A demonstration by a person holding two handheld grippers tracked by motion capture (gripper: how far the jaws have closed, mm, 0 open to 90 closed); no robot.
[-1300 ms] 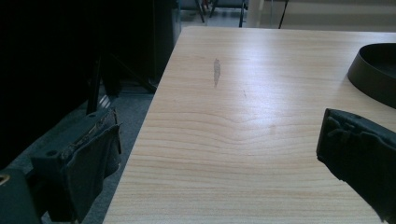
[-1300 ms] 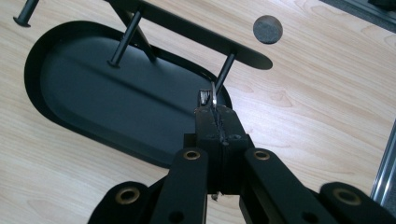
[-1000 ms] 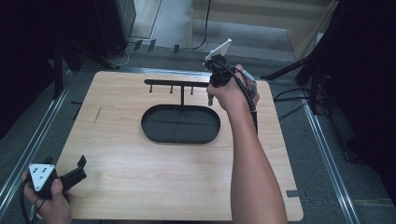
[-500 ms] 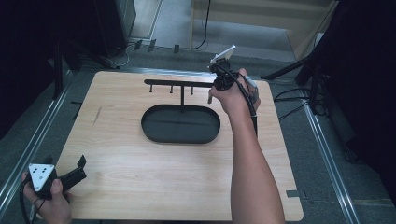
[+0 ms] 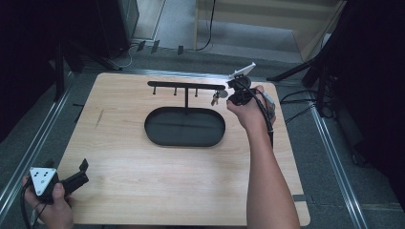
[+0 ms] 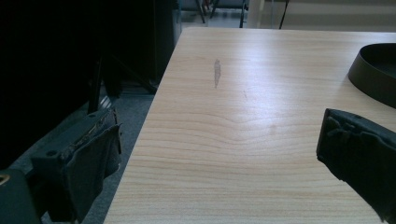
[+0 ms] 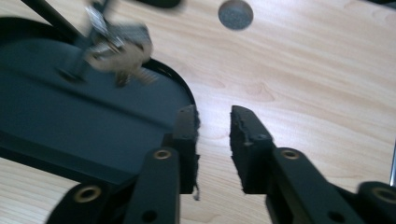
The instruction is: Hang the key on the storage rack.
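**Keys hang on the rack as our right gripper lets go**

We see the small bunch of silver metal keys (image 5: 216, 98) hanging from a peg near the right end of the black metal hanging rack (image 5: 186, 86), above the right part of the black oval metal tray (image 5: 157, 136) that forms the rack's base. In the right gripper view the keys (image 7: 119, 49) are blurred and dangle over the tray's dark floor (image 7: 70, 126), well clear of our jaws.

Our right gripper (image 5: 228, 93) sits just beside the keys at the rack's right end, its grey three-cornered plate tilted up behind it. Its jaws have just been opening: in the right gripper view the right gripper (image 7: 214, 122) shows a narrow gap between the pads, with nothing in it but bare wood. The keys are released.

Our left gripper (image 5: 82, 171) rests at the near left corner of the light wooden table (image 5: 143, 181), well apart from the rack. In the left gripper view the left gripper (image 6: 219, 154) has its jaws spread wide and empty over the table's edge, with the tray's rim (image 6: 373, 70) at the far right.
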